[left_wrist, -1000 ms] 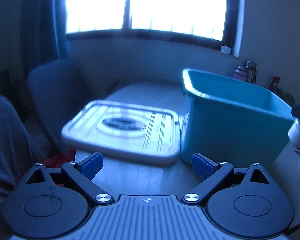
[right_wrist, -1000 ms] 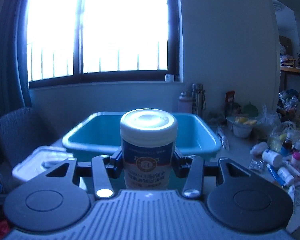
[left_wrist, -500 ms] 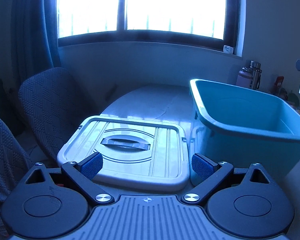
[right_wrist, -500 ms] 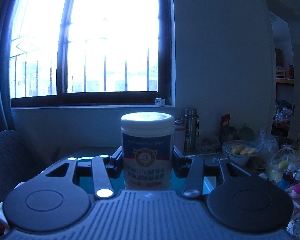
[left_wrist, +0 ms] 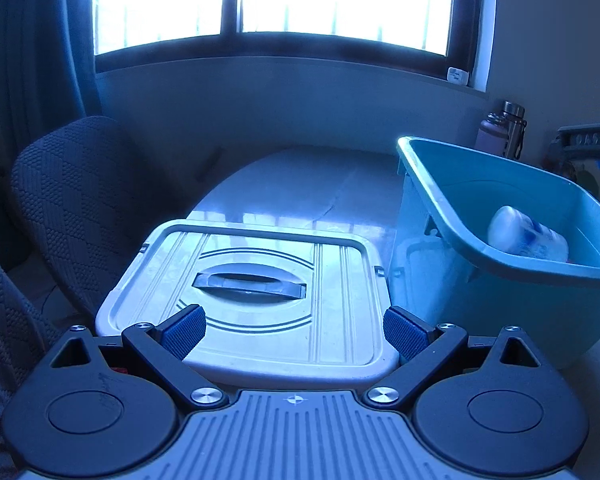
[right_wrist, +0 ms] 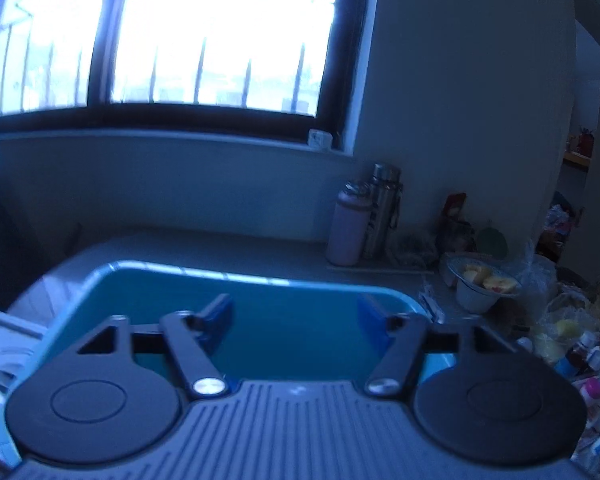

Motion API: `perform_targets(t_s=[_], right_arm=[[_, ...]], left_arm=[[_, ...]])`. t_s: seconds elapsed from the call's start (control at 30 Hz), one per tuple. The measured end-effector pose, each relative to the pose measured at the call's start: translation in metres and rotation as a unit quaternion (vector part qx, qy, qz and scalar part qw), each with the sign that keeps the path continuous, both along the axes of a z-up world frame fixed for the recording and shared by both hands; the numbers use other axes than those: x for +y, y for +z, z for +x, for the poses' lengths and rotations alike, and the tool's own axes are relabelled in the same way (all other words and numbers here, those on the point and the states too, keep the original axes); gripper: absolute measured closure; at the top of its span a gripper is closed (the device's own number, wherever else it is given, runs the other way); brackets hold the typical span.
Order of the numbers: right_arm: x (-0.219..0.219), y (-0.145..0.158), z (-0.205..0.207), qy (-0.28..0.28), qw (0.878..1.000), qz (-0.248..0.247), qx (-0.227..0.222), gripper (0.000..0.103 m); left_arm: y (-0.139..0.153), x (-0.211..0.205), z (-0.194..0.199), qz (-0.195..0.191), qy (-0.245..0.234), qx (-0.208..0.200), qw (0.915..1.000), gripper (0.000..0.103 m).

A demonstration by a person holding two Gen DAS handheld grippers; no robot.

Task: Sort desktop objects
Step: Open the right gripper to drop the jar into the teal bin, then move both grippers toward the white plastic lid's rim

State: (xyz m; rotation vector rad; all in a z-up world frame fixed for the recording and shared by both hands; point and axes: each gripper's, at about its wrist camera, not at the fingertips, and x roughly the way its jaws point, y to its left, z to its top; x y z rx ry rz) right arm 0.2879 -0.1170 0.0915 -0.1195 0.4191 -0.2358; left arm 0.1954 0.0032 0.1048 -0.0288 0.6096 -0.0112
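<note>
A white canister with a blue label point(left_wrist: 528, 236) lies on its side inside the teal plastic bin point(left_wrist: 452, 216). My left gripper point(left_wrist: 294, 330) is open and empty, held low over the grey bin lid point(left_wrist: 260, 280) left of the bin. My right gripper point(right_wrist: 294, 320) is open and empty above the teal bin point(right_wrist: 160, 280); the canister does not show in the right wrist view.
Two flasks point(right_wrist: 364, 216) stand at the back by the wall. A bowl of food point(right_wrist: 480, 284), bags and several small bottles point(right_wrist: 592, 376) crowd the table to the right. A dark padded chair point(left_wrist: 80, 200) stands left of the table.
My right gripper has opened and let go of the canister, which now lies in the teal bin. The right gripper tilted down over the bin. The left gripper rose slightly.
</note>
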Motion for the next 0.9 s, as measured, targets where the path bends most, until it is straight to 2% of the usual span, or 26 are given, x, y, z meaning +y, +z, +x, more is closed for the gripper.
perform_targets(t_s=[0.1, 0.37, 0.5, 0.67, 0.9], right_arm=[[0.006, -0.002, -0.002, -0.012, 1.0, -0.004, -0.006, 0.016], [0.008, -0.002, -0.022, -0.044, 0.998, 0.03, -0.022, 0.015], [0.002, -0.002, -0.046, -0.057, 0.997, 0.048, -0.035, 0.015], [-0.005, -0.003, -0.074, -0.057, 0.995, 0.069, -0.04, 0.015], [-0.007, -0.006, -0.138, -0.046, 0.995, 0.042, -0.077, 0.005]], left_arm=[[-0.002, 0.005, 0.01, -0.005, -0.004, 0.002, 1.0, 0.006], [-0.005, 0.021, 0.026, -0.016, -0.011, -0.001, 0.9998, 0.006], [-0.006, 0.024, 0.026, -0.027, -0.017, -0.001, 0.9995, 0.006], [-0.008, 0.02, 0.016, -0.019, -0.011, 0.0, 0.9998, 0.006], [0.001, 0.016, -0.007, -0.017, 0.005, 0.009, 0.9998, 0.006]])
